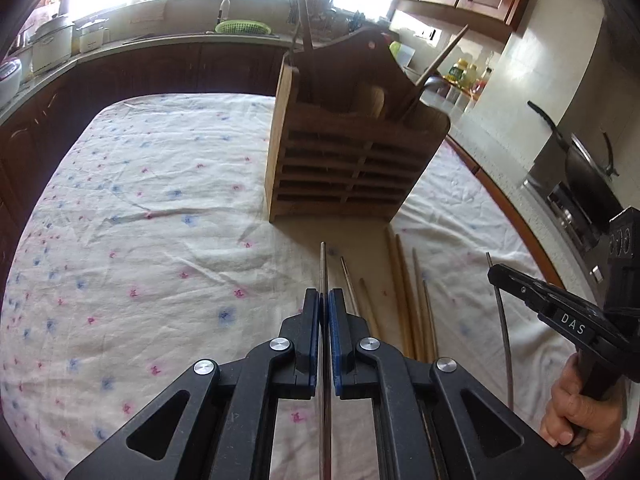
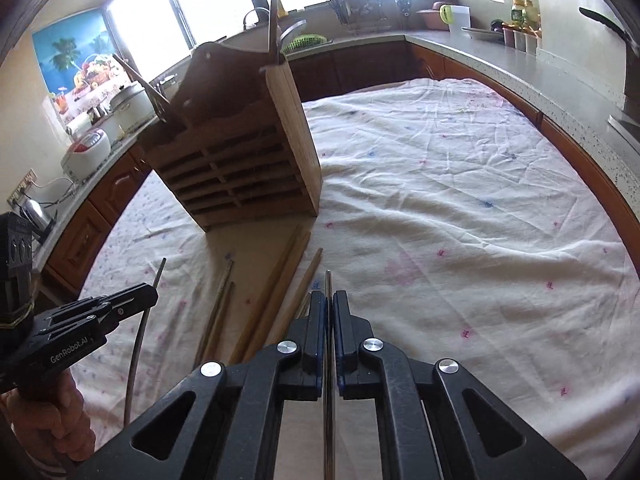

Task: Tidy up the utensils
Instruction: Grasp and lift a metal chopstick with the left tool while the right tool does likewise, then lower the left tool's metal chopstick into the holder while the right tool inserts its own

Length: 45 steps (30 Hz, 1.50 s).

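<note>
A wooden slatted utensil holder (image 1: pixel 352 152) stands on the floral cloth; it also shows in the right wrist view (image 2: pixel 240 160) with a few utensils sticking out of its top. Several wooden and metal chopsticks (image 1: pixel 404 300) lie on the cloth in front of it, also seen in the right wrist view (image 2: pixel 272 300). My left gripper (image 1: pixel 325 296) is shut on a metal chopstick (image 1: pixel 323 264) that points at the holder. My right gripper (image 2: pixel 329 298) is shut on another metal chopstick (image 2: pixel 328 280). Each gripper shows in the other's view, holding its thin metal stick (image 1: pixel 502 320) (image 2: pixel 138 336).
The cloth-covered table (image 1: pixel 140 220) is ringed by kitchen counters. A wok on a stove (image 1: pixel 588 168) is at the right, rice cookers (image 2: pixel 100 136) at the left, a sink with a green basket (image 1: pixel 242 26) at the back.
</note>
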Each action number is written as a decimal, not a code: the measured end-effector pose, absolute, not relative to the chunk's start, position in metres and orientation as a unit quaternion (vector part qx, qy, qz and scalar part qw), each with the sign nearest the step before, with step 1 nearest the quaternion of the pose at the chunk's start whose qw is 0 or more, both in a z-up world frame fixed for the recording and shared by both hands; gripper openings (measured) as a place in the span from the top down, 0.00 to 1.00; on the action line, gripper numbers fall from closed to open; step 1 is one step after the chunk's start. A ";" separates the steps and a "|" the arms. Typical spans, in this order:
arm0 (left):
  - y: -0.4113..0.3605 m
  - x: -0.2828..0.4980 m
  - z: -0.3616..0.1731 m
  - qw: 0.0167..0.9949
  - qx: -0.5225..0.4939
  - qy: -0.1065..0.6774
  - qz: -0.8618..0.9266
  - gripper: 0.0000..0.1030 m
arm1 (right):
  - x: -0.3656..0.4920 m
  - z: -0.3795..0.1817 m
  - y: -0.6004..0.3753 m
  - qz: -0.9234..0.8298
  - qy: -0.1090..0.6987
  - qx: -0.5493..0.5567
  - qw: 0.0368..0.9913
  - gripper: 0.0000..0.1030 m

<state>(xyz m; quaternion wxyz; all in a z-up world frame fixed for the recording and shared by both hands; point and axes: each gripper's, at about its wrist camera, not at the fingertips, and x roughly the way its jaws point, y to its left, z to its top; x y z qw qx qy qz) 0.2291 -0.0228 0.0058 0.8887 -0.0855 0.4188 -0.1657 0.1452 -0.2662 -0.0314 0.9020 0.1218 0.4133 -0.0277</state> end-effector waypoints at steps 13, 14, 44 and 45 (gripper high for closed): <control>0.029 0.152 0.079 0.916 -0.126 0.330 -0.190 0.97 | 0.106 0.058 -0.260 0.003 0.314 0.125 0.941 0.96; 0.031 0.149 0.082 0.917 -0.126 0.326 -0.191 0.97 | 0.104 0.063 -0.259 0.005 0.308 0.124 0.943 0.96; 0.042 0.168 0.120 0.941 -0.130 0.255 -0.181 0.97 | 0.119 0.114 -0.258 0.008 0.239 0.119 0.964 0.96; 0.042 0.171 0.124 0.943 -0.130 0.249 -0.181 0.97 | 0.122 0.118 -0.259 0.009 0.234 0.118 0.965 0.96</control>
